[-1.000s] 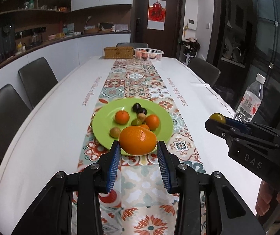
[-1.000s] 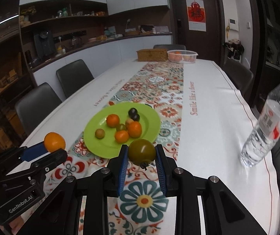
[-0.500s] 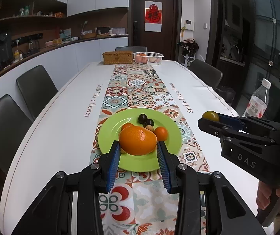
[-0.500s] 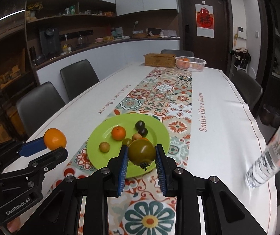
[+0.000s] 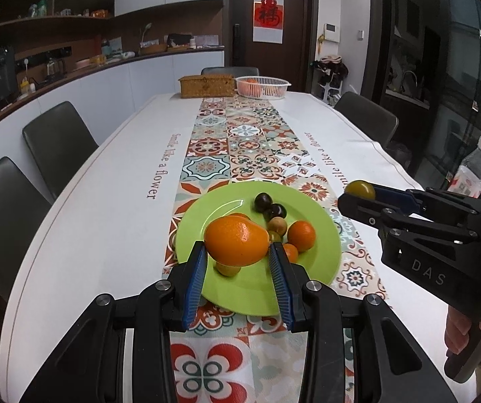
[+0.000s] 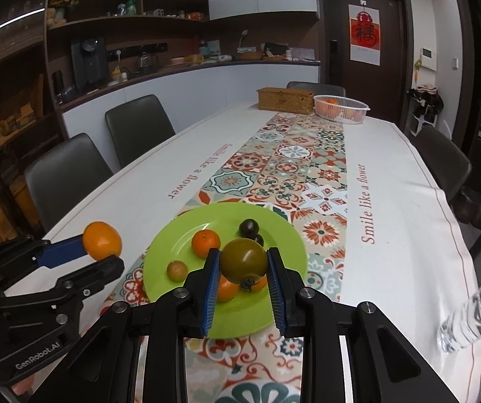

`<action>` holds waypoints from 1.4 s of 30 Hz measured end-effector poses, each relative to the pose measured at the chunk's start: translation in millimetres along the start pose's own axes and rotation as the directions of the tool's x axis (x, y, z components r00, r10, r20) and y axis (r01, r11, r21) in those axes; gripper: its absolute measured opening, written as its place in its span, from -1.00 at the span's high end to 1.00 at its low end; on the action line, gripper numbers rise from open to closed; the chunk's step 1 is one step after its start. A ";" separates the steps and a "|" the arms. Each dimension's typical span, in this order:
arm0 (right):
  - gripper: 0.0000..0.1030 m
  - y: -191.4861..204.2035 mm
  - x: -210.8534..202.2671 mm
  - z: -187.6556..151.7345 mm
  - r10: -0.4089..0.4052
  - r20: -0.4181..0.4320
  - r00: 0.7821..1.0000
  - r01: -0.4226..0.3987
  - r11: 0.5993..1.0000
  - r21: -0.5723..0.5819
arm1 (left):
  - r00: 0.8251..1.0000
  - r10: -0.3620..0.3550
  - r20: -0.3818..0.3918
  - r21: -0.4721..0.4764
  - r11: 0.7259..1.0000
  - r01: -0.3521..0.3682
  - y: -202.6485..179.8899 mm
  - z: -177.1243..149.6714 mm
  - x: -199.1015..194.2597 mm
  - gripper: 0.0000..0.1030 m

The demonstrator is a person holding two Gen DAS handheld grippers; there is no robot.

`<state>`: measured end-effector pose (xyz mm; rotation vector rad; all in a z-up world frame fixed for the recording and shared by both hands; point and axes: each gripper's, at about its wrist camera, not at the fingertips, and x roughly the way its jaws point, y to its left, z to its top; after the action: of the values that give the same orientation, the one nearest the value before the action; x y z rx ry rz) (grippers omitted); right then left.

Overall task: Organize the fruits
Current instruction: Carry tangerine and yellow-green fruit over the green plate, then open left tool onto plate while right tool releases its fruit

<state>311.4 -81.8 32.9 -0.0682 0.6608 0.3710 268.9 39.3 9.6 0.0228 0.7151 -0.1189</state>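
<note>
My left gripper [image 5: 237, 258] is shut on a large orange [image 5: 236, 240], held above the near edge of a green plate [image 5: 321, 235]. The plate holds small oranges, two dark plums [image 5: 263, 201] and small yellowish fruits. My right gripper [image 6: 243, 268] is shut on a green-brown tomato [image 6: 243, 260], held above the same plate [image 6: 169, 245]. The orange also shows at the left of the right wrist view [image 6: 102, 240]. The tomato shows at the right of the left wrist view [image 5: 360, 189].
The plate sits on a patterned runner [image 5: 240, 134] on a long white table [image 5: 106, 201]. A wicker box [image 5: 206, 85] and a white basket of fruit [image 5: 262, 86] stand at the far end. A water bottle [image 6: 475, 312] stands at the right edge. Chairs line both sides.
Both grippers have risen and moved forward over the plate, each still holding its fruit. The plate now lies under and behind the held fruits.
</note>
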 end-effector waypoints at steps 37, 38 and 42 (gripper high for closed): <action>0.24 -2.0 103.0 9.9 0.046 -0.101 0.994 -0.047 0.999 -0.006 | 0.993 -0.057 -0.105 0.076 0.995 0.065 27.8 2.7 70.6 0.09; 0.24 -2.8 98.8 9.2 0.041 -0.095 0.995 -0.041 0.999 -0.003 | 0.993 -0.054 -0.100 0.070 0.996 0.061 27.9 2.0 66.5 0.09; 0.18 -4.7 76.4 4.9 0.013 -0.071 0.997 -0.013 1.000 0.004 | 0.998 -0.023 -0.064 0.051 0.998 0.026 26.7 2.9 46.9 0.05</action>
<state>371.4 -61.3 -10.1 -0.0744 0.7327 0.3815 309.0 60.9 -19.5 0.0674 0.7759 -0.1607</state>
